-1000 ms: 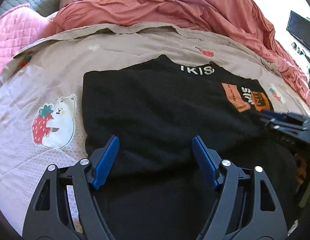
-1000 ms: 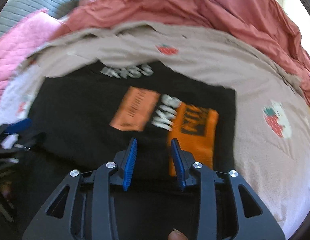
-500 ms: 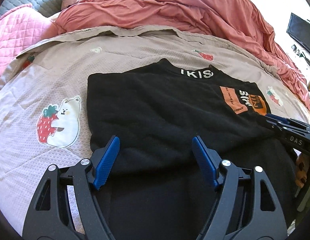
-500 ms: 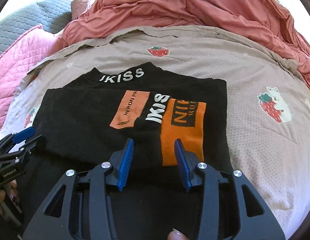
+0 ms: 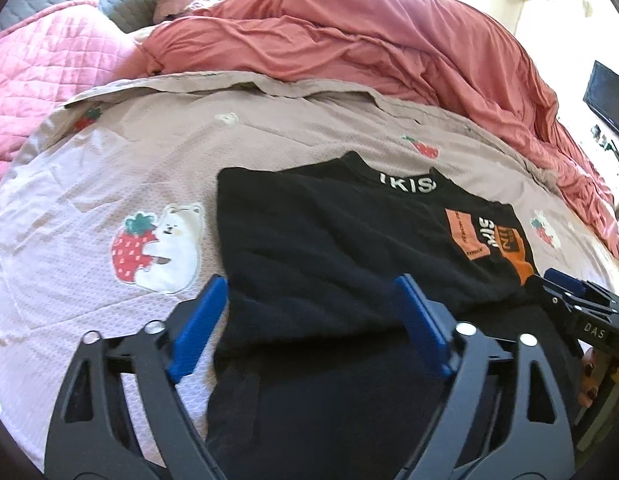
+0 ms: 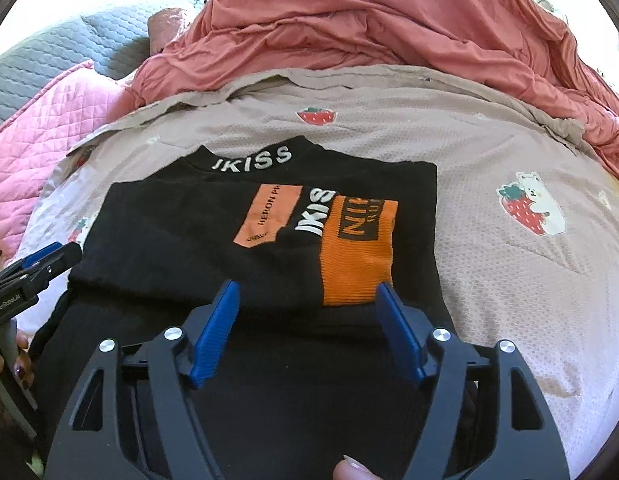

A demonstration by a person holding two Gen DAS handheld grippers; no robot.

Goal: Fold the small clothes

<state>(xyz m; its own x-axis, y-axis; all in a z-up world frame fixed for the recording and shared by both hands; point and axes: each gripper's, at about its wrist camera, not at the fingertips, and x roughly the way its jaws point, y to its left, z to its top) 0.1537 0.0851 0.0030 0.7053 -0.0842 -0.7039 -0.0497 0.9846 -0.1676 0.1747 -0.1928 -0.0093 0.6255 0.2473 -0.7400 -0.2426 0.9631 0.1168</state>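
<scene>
A black sweater [image 5: 329, 248] with a white "IKISS" collar and orange patches lies flat on the bed, sleeves folded over its front; it also shows in the right wrist view [image 6: 181, 236]. My left gripper [image 5: 309, 312] is open and empty, just above the sweater's near left part. My right gripper [image 6: 309, 320] is open and empty above the near edge of the folded orange sleeve cuff [image 6: 357, 256]. Each gripper shows at the edge of the other's view: the right one [image 5: 577, 300] and the left one [image 6: 33, 268].
The sweater rests on a beige sheet [image 5: 109, 168] printed with strawberries and bears. A rumpled red duvet [image 5: 349, 48] lies behind it, and a pink quilt [image 5: 41, 72] at the far left. A dark screen [image 5: 609, 96] stands at the right.
My right gripper has opened wider and drawn back a little from the sweater. My left gripper stays open and has shifted slightly back and left.
</scene>
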